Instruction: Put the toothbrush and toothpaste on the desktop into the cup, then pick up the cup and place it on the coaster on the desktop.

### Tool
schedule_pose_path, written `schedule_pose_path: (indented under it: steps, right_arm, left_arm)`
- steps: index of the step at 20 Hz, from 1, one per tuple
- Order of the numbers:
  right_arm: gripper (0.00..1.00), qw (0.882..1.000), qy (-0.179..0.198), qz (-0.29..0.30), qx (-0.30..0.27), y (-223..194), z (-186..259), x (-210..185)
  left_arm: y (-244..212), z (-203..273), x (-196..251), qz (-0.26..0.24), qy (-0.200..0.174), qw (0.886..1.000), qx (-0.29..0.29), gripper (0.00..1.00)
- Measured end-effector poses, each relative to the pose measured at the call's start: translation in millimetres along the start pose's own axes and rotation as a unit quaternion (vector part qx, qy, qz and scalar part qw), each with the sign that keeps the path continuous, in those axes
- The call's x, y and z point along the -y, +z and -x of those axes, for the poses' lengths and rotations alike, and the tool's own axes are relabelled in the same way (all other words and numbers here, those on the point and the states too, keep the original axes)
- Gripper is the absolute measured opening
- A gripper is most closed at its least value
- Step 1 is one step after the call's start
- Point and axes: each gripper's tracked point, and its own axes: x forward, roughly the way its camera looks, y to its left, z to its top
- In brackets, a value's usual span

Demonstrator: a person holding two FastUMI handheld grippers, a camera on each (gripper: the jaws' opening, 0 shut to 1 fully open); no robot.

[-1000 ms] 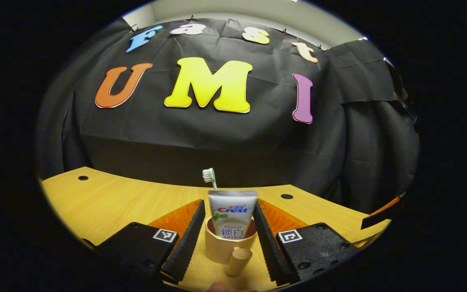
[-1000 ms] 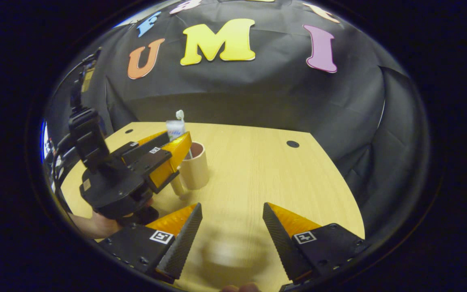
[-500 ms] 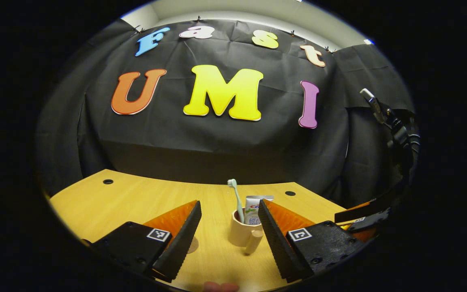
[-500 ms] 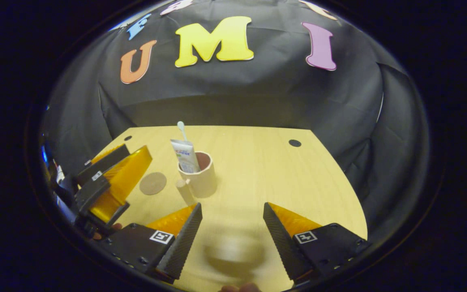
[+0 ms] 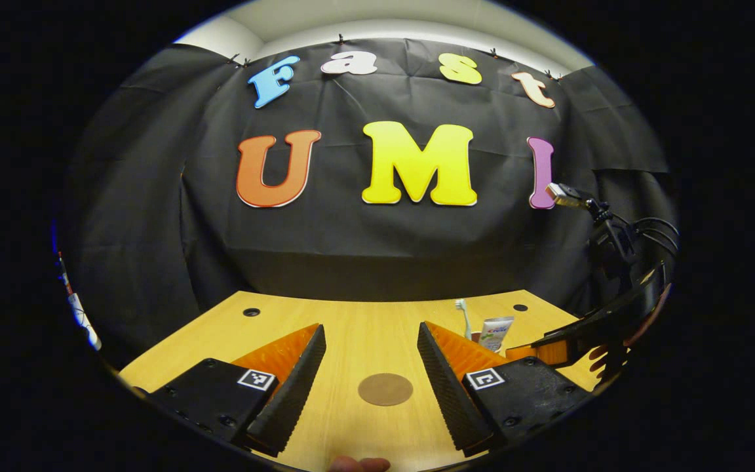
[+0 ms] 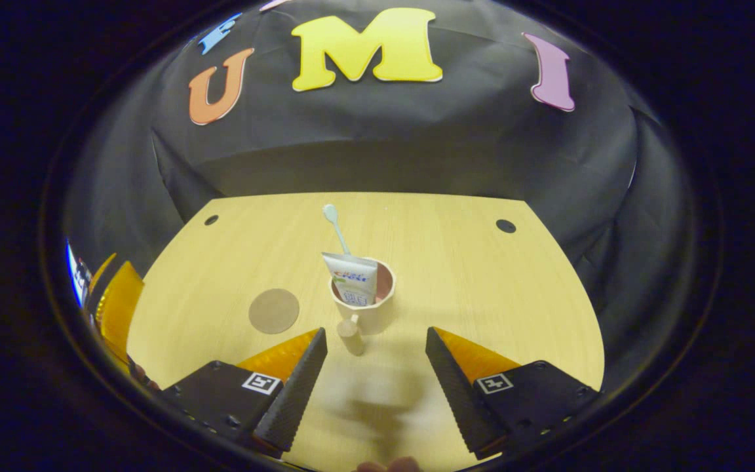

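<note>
In the right gripper view a beige cup (image 6: 372, 311) with a stubby handle (image 6: 351, 335) stands upright on the wooden desktop (image 6: 482, 288). The toothpaste tube (image 6: 353, 280) and the toothbrush (image 6: 336, 226) stick up out of it. A round brown coaster (image 6: 274, 311) lies flat to its left, apart from the cup. My right gripper (image 6: 375, 332) is open just short of the cup, touching nothing. My left gripper (image 5: 371, 328) is open too, with the coaster (image 5: 385, 389) on the desk between its fingers. The toothbrush (image 5: 463, 314) and toothpaste (image 5: 495, 333) peek over its right finger.
The desktop has small round holes near its far corners (image 6: 505, 225). The black booth wall rises behind the desk's far edge. In the left gripper view the other gripper (image 5: 587, 328) and a hand (image 5: 607, 362) sit at the right; the left gripper's edge (image 6: 115, 308) shows at the right view's left.
My left gripper has let go of the cup's surroundings, backed off and swung left, so the coaster now lies between its fingers. My right gripper has turned toward the cup and come closer.
</note>
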Motion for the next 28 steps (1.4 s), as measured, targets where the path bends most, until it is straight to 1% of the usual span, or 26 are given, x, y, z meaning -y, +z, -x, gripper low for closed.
schedule_pose_path:
  steps: [4, 7, 11, 16, 17, 18, 23, 28]
  right_arm:
    - [0.93, 0.998, -0.010, -0.020, -0.050, 2, -25, -12]
    - [0.93, 0.995, -0.028, -0.015, -0.090, -1, -45, -12]
    - [0.93, 0.988, -0.036, -0.026, -0.148, -13, -67, -14]
    - [0.93, 0.978, -0.045, -0.026, -0.202, -26, -94, -14]
    - [0.91, 0.976, -0.048, -0.029, -0.211, -28, -99, -13]
    - [0.85, 0.973, -0.053, -0.031, -0.220, -30, -102, -11]
    - [0.84, 0.966, -0.056, -0.036, -0.249, -44, -111, -12]
    - [0.83, 0.964, -0.060, -0.033, -0.256, -43, -108, -13]
  left_arm:
    - [10, 0, -26, 0.003, 0.016, 1.000, 0.003, 0.90]
    - [11, -3, -40, 0.006, 0.024, 1.000, 0.000, 0.90]
    - [8, -8, -54, 0.004, 0.032, 0.999, -0.008, 0.90]
    - [-7, -18, -67, 0.003, 0.041, 0.999, -0.030, 0.90]
    - [-9, -20, -68, 0.002, 0.044, 0.998, -0.034, 0.90]
    - [-12, -21, -69, 0.000, 0.044, 0.998, -0.038, 0.90]
    - [-21, -25, -69, -0.002, 0.041, 0.998, -0.052, 0.90]
    - [-22, -26, -67, -0.002, 0.031, 0.998, -0.060, 0.90]
